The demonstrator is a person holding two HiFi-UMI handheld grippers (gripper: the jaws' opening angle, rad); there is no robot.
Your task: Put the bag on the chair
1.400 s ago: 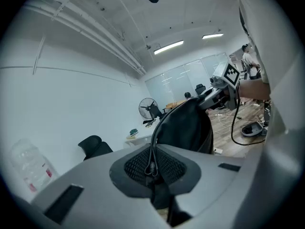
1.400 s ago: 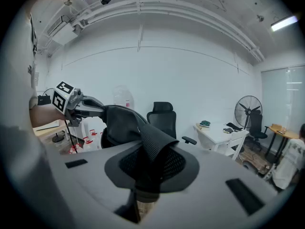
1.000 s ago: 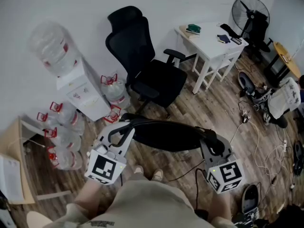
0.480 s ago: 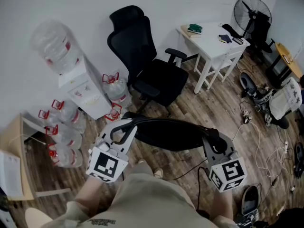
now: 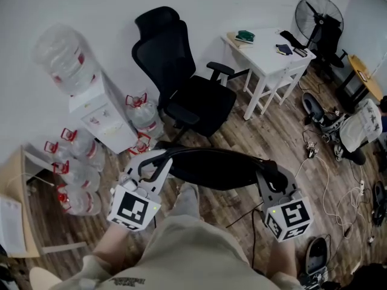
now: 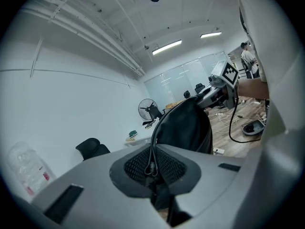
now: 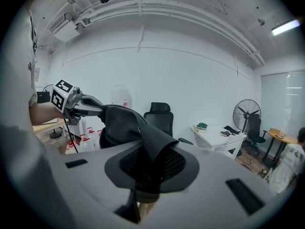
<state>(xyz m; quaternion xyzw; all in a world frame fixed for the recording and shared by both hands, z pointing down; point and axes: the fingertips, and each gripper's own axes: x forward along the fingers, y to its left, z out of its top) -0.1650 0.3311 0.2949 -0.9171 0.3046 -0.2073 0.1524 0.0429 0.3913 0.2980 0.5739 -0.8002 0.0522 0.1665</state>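
Bag (image 5: 211, 169) black, near chair (image 5: 202, 104) | left gripper (image 5: 158, 159) clamped on bag cord | right gripper (image 5: 270, 175) clamped on bag fabric

- A white water dispenser (image 5: 100, 116) stands against the wall, with a big clear bottle (image 5: 60, 59) upside down on top.
- Clear water jugs (image 5: 75, 174) with red handles crowd the wooden floor (image 5: 266, 144) to its left, and more jugs (image 5: 144, 115) sit just to its right.
- Over to the white surface (image 5: 266, 53): a green thing (image 5: 245, 36) at one corner, dark items (image 5: 284, 49) near the other end.
- A black standing fan (image 5: 318, 14) rises just beyond it.
- Cables (image 5: 329, 180) sprawl across the floor on the right.
- A light wooden surface (image 5: 18, 186) pokes in at the left edge.
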